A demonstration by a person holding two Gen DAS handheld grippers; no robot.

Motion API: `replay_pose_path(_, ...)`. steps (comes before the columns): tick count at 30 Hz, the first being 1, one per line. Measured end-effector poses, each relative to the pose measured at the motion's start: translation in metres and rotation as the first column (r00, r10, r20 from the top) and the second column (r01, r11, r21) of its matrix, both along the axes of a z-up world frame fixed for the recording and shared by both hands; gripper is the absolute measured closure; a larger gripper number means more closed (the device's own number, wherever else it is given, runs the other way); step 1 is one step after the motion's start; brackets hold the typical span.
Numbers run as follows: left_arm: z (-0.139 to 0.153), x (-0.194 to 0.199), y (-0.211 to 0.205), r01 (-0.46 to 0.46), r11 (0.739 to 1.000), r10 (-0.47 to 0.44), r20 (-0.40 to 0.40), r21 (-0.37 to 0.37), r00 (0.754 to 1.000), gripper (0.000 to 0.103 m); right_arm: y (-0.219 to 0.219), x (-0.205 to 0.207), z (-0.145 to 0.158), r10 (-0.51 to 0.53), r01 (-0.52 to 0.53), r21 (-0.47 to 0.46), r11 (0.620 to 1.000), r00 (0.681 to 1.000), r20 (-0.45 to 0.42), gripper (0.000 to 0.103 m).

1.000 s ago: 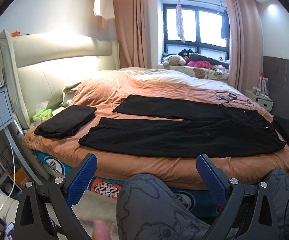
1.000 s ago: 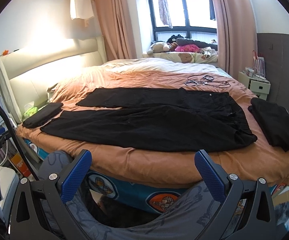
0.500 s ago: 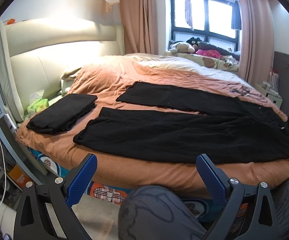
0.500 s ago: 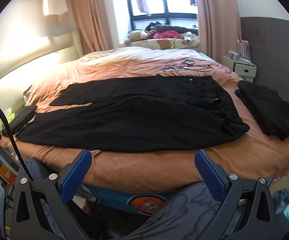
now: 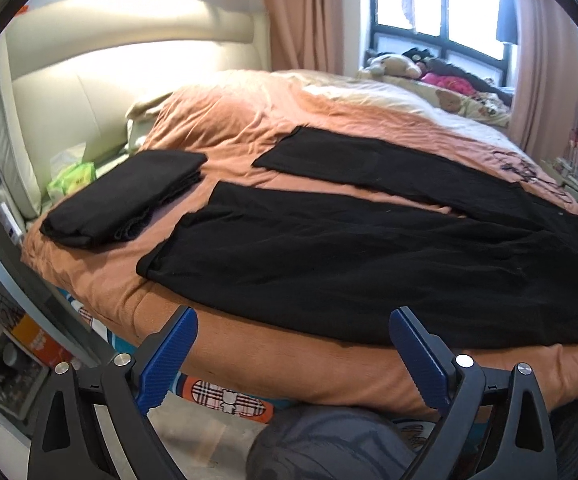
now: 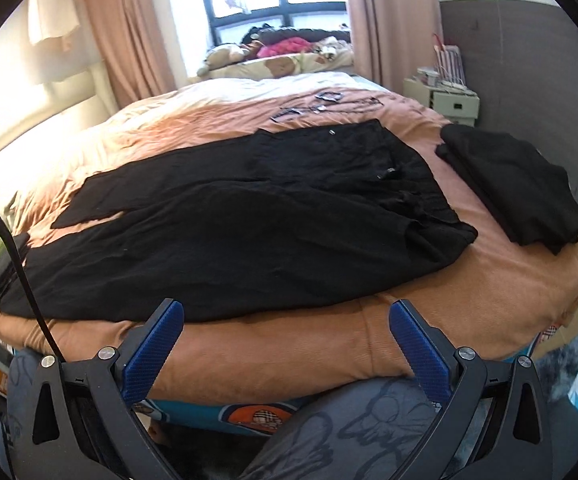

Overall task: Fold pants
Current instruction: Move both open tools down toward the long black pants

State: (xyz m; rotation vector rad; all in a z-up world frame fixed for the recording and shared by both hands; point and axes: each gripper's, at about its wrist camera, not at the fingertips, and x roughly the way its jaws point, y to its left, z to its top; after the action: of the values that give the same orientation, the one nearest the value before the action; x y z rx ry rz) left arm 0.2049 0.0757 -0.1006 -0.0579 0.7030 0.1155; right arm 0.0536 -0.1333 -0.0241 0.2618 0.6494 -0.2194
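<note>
Black pants (image 5: 329,248) lie spread flat on the orange bed cover (image 5: 289,352), both legs pointing left toward the headboard, waist at the right; they also show in the right wrist view (image 6: 229,232). My left gripper (image 5: 293,320) is open and empty, just in front of the bed's near edge below the near leg. My right gripper (image 6: 285,312) is open and empty, at the bed's near edge below the near leg and waist.
A folded black garment (image 5: 125,196) lies left by the headboard (image 5: 69,92). Another folded black garment (image 6: 513,184) lies right of the waist. Cables (image 6: 321,106) lie on the far side. A nightstand (image 6: 445,98) stands at right. My knee (image 6: 349,432) is below.
Both grippers have moved forward and closer to the bed's near edge; the pants fill more of each view. The pants have not moved.
</note>
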Motion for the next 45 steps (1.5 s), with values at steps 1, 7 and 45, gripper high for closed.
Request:
replay_pose_path(1, -0.003, 0.004, 0.004, -0.007, 1.0, 0.007, -0.009, -0.003, 1.0, 0.011, 0.0, 0.001, 0.0, -0.008, 0.008, 0.004, 1.0, 1.0, -0.013, 0.0)
replay_pose_path(7, -0.019, 0.023, 0.033, -0.067, 0.996, 0.064, -0.053, -0.056, 0.997, 0.013, -0.016, 0.004, 0.0, -0.068, 0.07, 0.025, 0.997, 0.997, -0.046, 0.0)
replay_pose_path(45, -0.083, 0.111, 0.081, -0.159, 0.967, 0.075, -0.371, -0.199, 0.926, 0.0, -0.088, 0.079, -0.06, -0.166, 0.231, 0.223, 0.947, 0.947, -0.275, 0.0)
